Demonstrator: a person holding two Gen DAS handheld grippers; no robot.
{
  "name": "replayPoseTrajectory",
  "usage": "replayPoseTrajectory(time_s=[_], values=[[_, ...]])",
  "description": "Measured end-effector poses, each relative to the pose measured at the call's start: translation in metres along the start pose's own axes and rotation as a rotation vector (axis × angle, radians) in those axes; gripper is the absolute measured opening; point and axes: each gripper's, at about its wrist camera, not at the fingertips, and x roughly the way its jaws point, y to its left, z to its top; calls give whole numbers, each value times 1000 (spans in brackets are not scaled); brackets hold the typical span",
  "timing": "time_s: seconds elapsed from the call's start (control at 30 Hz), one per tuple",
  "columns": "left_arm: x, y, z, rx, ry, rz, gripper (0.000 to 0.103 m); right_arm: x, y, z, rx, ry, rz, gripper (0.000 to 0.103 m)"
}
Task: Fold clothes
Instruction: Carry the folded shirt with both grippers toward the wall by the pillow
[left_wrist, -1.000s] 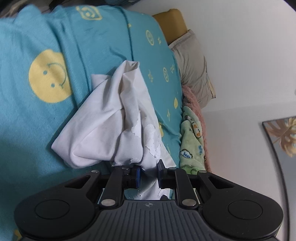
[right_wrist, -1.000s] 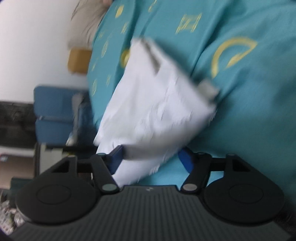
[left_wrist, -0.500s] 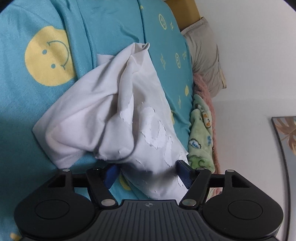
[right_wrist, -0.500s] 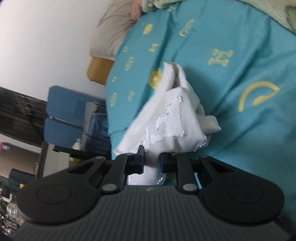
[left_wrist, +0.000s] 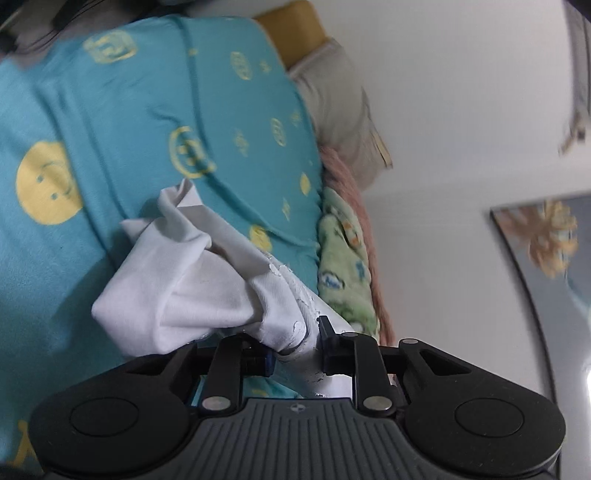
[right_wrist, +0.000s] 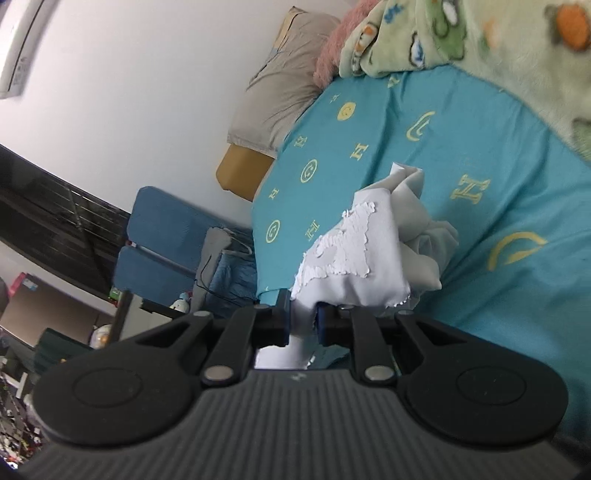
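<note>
A crumpled white garment with a cracked white print lies bunched on the teal bedsheet. My left gripper is shut on a gathered edge of the garment. In the right wrist view the same white garment hangs from my right gripper, which is shut on another edge of it, with its far end resting on the sheet.
A green patterned blanket and pink fabric lie along the wall side of the bed. A grey pillow sits at the bed's head. Blue chairs and clutter stand beyond the bed's edge.
My left gripper, open half a second ago, has closed on the garment's edge. My right gripper stays shut on the garment and has lifted it, with the bed now seen from farther back.
</note>
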Motion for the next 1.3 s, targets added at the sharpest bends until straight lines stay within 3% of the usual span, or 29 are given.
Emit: replayPoseTrajectory(time_s=[0.2, 0.43, 0.57, 0.67, 0.77, 0.83, 0.9, 1.0, 1.13, 1.2, 1.3], values=[[4, -85, -41, 150, 154, 76, 23, -67, -6, 27, 17, -18, -23, 17], [107, -162, -90, 227, 290, 68, 21, -114, -46, 105, 62, -124, -93, 17], [196, -240, -107, 315, 316, -18, 21, -144, -52, 179, 4, -274, -124, 17], [256, -308, -120, 403, 302, -135, 21, -171, -46, 236, -56, -436, -119, 17], [300, -354, -145, 496, 269, -247, 22, -193, -47, 272, -133, -582, -132, 17], [323, -360, -164, 531, 267, -271, 25, -206, -50, 295, -181, -670, -145, 17], [345, -348, -182, 550, 298, -232, 27, -207, -69, 301, -189, -671, -203, 17], [372, -298, -210, 648, 365, -126, 28, -196, -115, 291, -156, -573, -329, 18], [385, -229, -245, 784, 451, 10, 29, -170, -183, 260, -27, -342, -464, 19], [378, -214, -253, 818, 439, 27, 37, -164, -199, 244, -4, -305, -474, 19], [360, -222, -259, 890, 403, 53, 47, -166, -187, 236, -62, -317, -521, 22]])
